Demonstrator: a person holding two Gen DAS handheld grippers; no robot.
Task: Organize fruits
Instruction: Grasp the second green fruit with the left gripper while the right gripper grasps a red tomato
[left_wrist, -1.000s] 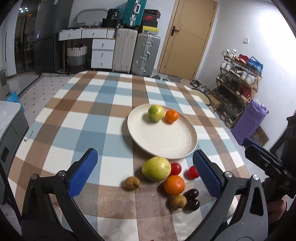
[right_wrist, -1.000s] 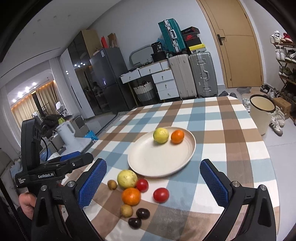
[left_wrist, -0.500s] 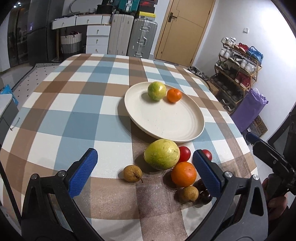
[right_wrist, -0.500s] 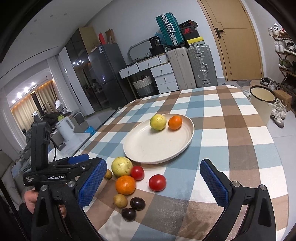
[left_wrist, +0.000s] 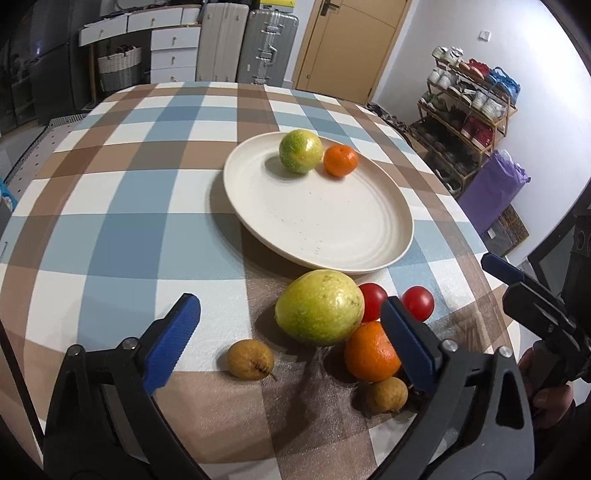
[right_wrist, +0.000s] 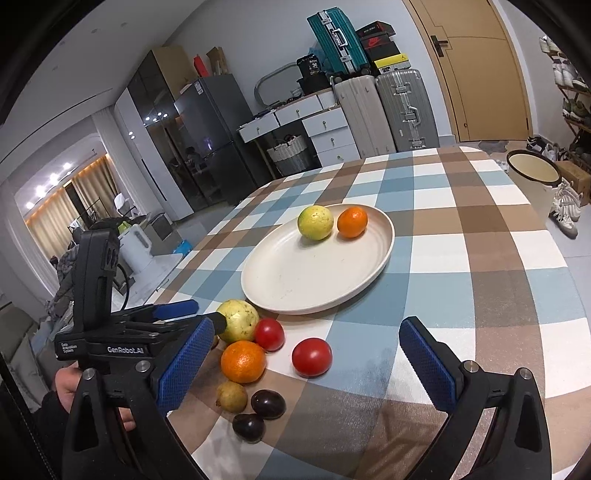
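A cream plate (left_wrist: 332, 221) (right_wrist: 295, 284) holds a green fruit (left_wrist: 300, 150) and a small orange (left_wrist: 340, 160). In front of it on the checked cloth lie a large green-yellow fruit (left_wrist: 319, 312) (right_wrist: 238, 319), two red tomatoes (left_wrist: 417, 302) (right_wrist: 311, 356), an orange (left_wrist: 371, 352) (right_wrist: 243, 361), two small brown fruits (left_wrist: 250, 359) (left_wrist: 386, 395) and two dark plums (right_wrist: 268, 403). My left gripper (left_wrist: 291, 339) is open, low over the large fruit, its fingers either side. My right gripper (right_wrist: 306, 363) is open above the tomato and orange.
The table (left_wrist: 110, 206) is round with a blue, brown and white checked cloth. Suitcases (left_wrist: 266, 48), drawers and a door stand behind it. A shoe rack (left_wrist: 469, 110) and purple bag are at the right, a bin (right_wrist: 532, 181) on the floor.
My left gripper has moved forward and down towards the fruit pile, which now fills more of its view. My right gripper has come slightly closer to the table.
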